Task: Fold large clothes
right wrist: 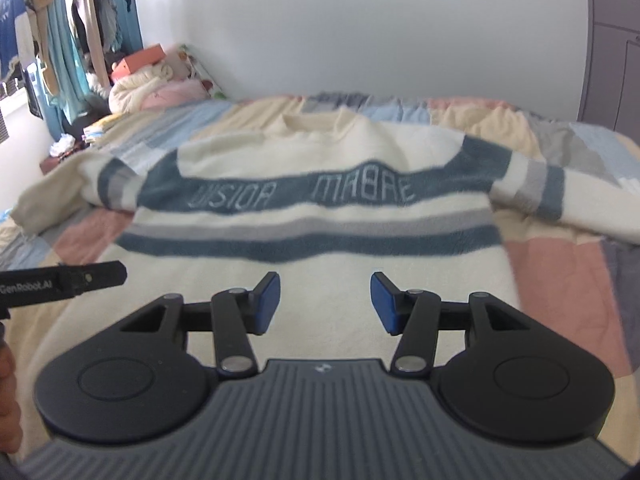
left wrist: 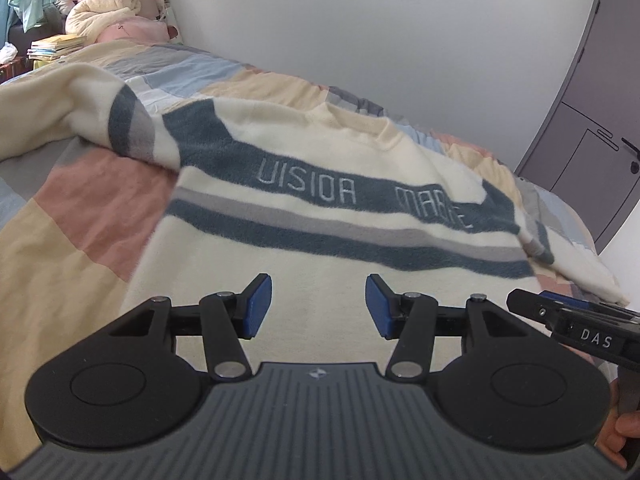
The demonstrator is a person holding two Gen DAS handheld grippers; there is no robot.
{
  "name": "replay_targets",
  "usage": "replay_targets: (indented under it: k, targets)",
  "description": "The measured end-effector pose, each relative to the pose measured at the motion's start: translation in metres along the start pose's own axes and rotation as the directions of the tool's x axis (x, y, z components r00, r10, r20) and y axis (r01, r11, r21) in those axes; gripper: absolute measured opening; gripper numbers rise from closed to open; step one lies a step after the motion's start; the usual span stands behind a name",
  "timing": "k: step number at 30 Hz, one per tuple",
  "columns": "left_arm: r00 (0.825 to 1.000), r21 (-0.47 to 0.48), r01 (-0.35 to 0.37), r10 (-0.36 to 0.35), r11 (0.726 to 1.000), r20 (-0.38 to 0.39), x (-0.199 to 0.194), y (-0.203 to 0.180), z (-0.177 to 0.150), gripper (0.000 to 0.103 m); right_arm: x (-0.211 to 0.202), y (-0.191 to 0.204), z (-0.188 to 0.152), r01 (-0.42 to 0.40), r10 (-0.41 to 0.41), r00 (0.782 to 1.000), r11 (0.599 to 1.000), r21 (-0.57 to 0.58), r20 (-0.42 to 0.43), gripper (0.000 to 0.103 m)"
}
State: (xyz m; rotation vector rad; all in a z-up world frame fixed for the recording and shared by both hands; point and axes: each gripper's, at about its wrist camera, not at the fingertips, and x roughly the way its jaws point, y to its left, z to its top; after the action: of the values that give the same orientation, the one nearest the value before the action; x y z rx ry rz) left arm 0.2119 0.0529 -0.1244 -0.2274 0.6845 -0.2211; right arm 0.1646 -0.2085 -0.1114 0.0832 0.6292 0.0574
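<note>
A cream sweater (left wrist: 304, 152) (right wrist: 320, 148) with dark teal and grey stripes and pale lettering lies face up on the bed, collar toward the far wall, both sleeves spread out to the sides. My left gripper (left wrist: 319, 306) hovers over the sweater's lower body, open, nothing between its blue pads. My right gripper (right wrist: 325, 304) hangs over the same lower part, open and empty too. Each gripper shows at the edge of the other's view, the right one (left wrist: 576, 320) at the right, the left one (right wrist: 64, 280) at the left.
The bed carries a patchwork quilt (left wrist: 80, 216) (right wrist: 568, 272) of pink, yellow, blue and grey. Piled bedding and an orange box (left wrist: 116, 4) sit at the far left corner. A grey door (left wrist: 592, 120) stands at the right. Hanging clothes (right wrist: 72, 32) fill the left.
</note>
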Motion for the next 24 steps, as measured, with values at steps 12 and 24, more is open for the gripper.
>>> replay_targets:
  k: [12,24]
  targets:
    - [0.995,0.018,0.013,-0.011,1.0,-0.099,0.055,0.001,-0.022,0.058,0.07,-0.024,-0.016,0.036,0.002,0.979,0.982,0.185,-0.203,0.053]
    - [0.992,-0.004,-0.008,0.007,1.0,-0.126,0.056,0.003,-0.032,0.058,0.036,-0.085,0.004,0.037,0.012,0.994,0.893,0.448,-0.105,0.052]
